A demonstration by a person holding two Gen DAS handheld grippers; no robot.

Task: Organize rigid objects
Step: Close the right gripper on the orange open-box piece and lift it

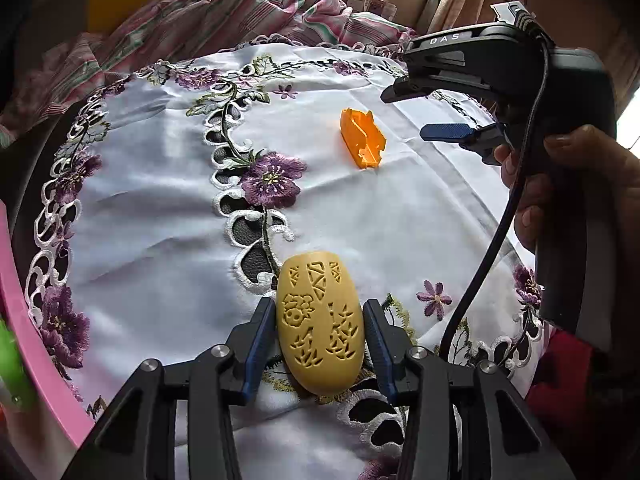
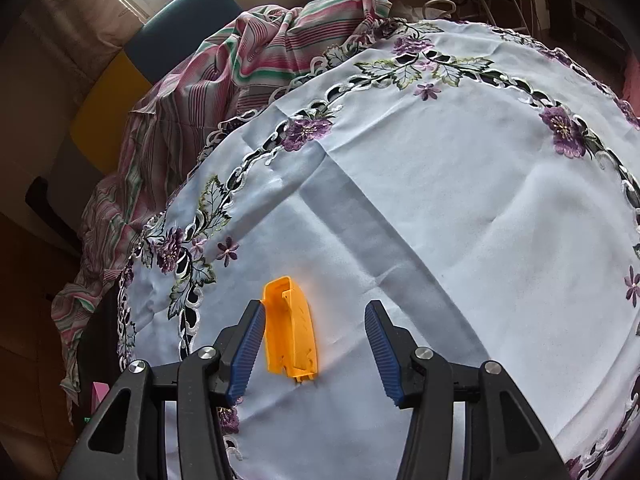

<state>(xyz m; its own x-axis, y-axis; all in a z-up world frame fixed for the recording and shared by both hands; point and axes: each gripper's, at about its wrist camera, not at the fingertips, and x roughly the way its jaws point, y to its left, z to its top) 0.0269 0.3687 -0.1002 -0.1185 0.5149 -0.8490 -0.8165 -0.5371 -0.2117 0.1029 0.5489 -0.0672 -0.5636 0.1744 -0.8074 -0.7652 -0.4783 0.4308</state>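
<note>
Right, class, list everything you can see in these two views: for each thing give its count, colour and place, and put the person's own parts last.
Carved oval piece: one, pale yellow, on the cloth between the left tongs' fingers.
Open plastic shell: one, orange, on the cloth, beside the right tongs' left finger.
Embroidered tablecloth: one, white with purple flowers, covering the table.
Striped fabric: one, pink and green, heaped at the cloth's far edge.
Bin rim: one, pink, at the left view's left edge.
Left tongs: black with blue pads, straddling the carved oval piece.
Right tongs: black with blue pads, open.
Hand: one, gripping the right tongs' handle.
</note>
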